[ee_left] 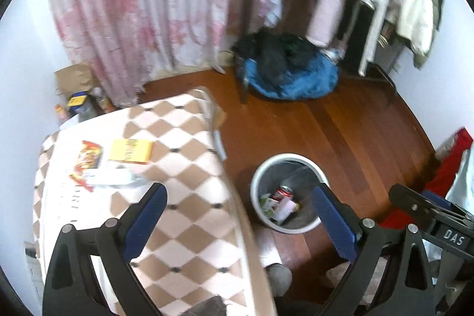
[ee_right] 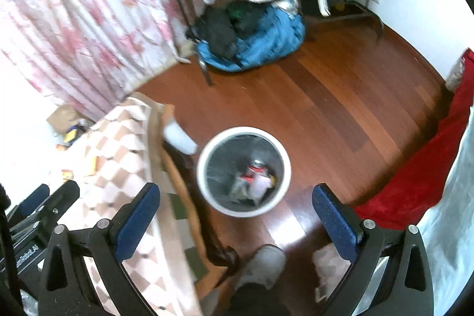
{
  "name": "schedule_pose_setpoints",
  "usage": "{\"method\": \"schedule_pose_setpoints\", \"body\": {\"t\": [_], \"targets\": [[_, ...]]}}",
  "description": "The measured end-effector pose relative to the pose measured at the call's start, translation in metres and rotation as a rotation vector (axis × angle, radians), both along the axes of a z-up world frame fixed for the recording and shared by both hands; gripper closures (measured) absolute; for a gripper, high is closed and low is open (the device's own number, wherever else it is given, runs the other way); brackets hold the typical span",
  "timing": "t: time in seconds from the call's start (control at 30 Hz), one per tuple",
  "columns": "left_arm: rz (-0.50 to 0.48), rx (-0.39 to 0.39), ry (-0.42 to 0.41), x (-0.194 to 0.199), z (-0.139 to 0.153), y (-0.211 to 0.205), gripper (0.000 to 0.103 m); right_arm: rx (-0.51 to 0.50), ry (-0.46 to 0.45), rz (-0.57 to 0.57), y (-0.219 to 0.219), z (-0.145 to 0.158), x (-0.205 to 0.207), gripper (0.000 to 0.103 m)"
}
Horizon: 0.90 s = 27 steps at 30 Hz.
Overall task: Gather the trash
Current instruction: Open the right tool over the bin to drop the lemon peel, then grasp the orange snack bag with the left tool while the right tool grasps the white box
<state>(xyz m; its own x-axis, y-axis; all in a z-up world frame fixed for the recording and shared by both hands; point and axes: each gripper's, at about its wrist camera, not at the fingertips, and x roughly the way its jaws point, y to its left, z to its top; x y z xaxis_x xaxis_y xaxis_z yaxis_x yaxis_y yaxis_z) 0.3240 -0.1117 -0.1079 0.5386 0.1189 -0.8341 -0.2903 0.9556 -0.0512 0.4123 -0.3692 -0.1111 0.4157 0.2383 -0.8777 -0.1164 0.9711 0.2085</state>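
Left wrist view: my left hand-held gripper (ee_left: 240, 200) is spread wide with nothing in it, above the edge of the checkered tabletop (ee_left: 183, 215). On the tabletop lie a yellow packet (ee_left: 130, 150), a red wrapper (ee_left: 86, 165) and a clear bottle (ee_left: 118, 178). The bin (ee_left: 288, 193) stands on the floor just beside the tabletop, a red can (ee_left: 283, 193) inside.

Right wrist view: my right hand-held gripper (ee_right: 237, 200) is also wide apart and holds nothing, over the bin (ee_right: 243, 171).

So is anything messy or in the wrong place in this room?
Yes. A red wrapper, a yellow packet and a clear plastic bottle lie on the checkered table, not in the bin. Dark and blue clothes sit heaped on the floor.
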Motion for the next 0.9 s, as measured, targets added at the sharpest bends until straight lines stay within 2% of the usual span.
{"method": "schedule_pose_setpoints", "body": {"t": [0.2, 0.27, 0.4, 0.5, 0.63, 0.8, 0.9], "targets": [[0.201, 0.082, 0.023, -0.036, -0.006, 0.090, 0.003, 0.044, 0.038, 0.157, 0.091, 0.001, -0.013, 0.000], [0.268, 0.112, 0.059, -0.050, -0.018, 0.122, 0.003, 0.048, 0.062, 0.234, 0.135, -0.010, -0.019, 0.000], [0.411, 0.158, 0.159, -0.084, -0.062, 0.188, 0.003, 0.026, 0.115, 0.383, 0.219, -0.040, -0.032, 0.000], [0.499, 0.159, 0.245, -0.109, -0.103, 0.230, 0.003, -0.032, 0.140, 0.513, 0.288, -0.070, -0.040, 0.000], [0.566, 0.123, 0.332, -0.130, -0.150, 0.268, 0.003, -0.172, 0.143, 0.701, 0.381, -0.111, -0.051, 0.000], [0.583, 0.089, 0.396, -0.139, -0.183, 0.294, 0.003, -0.322, 0.126, 0.880, 0.466, -0.154, -0.058, 0.001], [0.575, 0.077, 0.414, -0.139, -0.194, 0.303, 0.002, -0.419, 0.106, 0.990, 0.507, -0.174, -0.065, 0.007]]}}
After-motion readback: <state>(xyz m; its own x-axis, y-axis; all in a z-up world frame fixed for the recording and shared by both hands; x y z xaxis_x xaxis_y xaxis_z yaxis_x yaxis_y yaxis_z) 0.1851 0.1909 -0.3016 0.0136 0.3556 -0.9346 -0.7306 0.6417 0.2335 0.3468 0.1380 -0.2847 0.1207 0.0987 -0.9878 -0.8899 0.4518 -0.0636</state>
